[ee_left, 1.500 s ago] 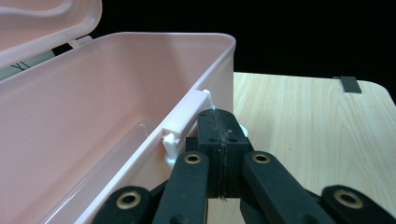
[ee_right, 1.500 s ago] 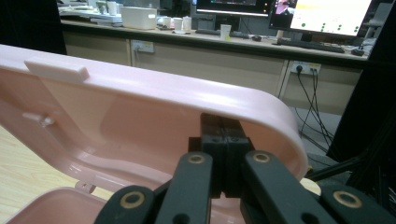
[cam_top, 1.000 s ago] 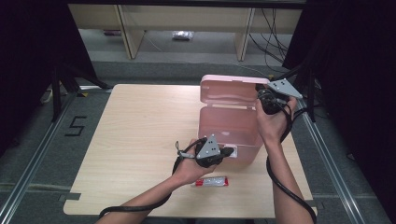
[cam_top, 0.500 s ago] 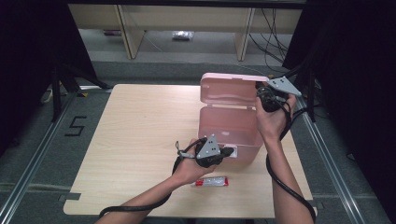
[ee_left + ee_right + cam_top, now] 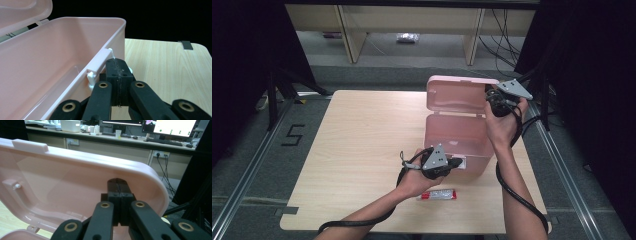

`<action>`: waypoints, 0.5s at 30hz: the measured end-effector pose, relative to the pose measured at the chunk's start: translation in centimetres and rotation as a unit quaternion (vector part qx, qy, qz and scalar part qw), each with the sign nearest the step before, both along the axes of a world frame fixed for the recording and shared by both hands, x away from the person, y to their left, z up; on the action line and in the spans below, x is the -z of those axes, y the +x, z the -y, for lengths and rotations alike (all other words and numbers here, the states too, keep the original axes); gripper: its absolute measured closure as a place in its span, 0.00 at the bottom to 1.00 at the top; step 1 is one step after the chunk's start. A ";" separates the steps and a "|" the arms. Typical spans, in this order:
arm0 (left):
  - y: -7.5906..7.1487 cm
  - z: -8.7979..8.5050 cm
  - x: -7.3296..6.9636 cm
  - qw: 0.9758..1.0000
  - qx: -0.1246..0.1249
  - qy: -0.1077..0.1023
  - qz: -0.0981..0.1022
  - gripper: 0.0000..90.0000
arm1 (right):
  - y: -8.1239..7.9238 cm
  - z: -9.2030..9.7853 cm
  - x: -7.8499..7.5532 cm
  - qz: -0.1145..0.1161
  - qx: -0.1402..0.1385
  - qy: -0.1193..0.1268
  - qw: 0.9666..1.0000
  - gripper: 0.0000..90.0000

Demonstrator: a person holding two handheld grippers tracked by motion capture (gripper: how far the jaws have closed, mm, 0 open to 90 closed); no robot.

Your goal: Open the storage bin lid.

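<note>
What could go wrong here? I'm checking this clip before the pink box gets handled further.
The right gripper rests shut against the raised lid, apparently without clamping it; if it slips, the lid may drop. The left gripper, also shut, sits at the white latch on the box front, so a push could slide the box. The small tube lies near the left forearm and could get knocked.

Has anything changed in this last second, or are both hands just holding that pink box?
Very little changed. The right gripper, jaws shut against the raised lid, shifted slightly along the lid's right edge, and the lid looks about as far open as before. The left gripper, jaws shut, stayed at the front latch of the pink box. The small tube on the table did not move.
</note>
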State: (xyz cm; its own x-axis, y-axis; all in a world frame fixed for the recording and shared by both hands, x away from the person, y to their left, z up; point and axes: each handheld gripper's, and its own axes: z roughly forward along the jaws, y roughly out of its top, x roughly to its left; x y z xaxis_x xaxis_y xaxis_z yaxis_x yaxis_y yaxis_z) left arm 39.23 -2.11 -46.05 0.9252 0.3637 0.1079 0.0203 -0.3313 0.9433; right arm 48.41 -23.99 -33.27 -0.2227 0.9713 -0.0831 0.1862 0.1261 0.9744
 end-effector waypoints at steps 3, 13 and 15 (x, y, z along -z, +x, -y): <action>0.0 0.0 0.1 1.000 -0.001 -0.002 -0.001 0.99 | 0.1 -0.1 0.0 -0.008 0.002 0.005 1.000 1.00; 0.0 0.0 0.0 1.000 0.000 0.001 -0.001 0.99 | 0.6 0.1 0.1 -0.011 0.002 -0.001 1.000 1.00; 0.0 0.0 0.0 1.000 0.000 0.001 -0.001 0.99 | 0.7 0.0 0.1 -0.008 0.003 0.000 1.000 1.00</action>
State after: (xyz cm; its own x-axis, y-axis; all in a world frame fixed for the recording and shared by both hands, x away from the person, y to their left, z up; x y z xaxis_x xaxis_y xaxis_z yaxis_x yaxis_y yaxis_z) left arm 39.23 -2.13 -46.02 0.9256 0.3628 0.1075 0.0211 -0.3331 0.9426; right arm 49.11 -24.02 -33.39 -0.2189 0.9725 -0.0793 0.2025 0.1248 0.9713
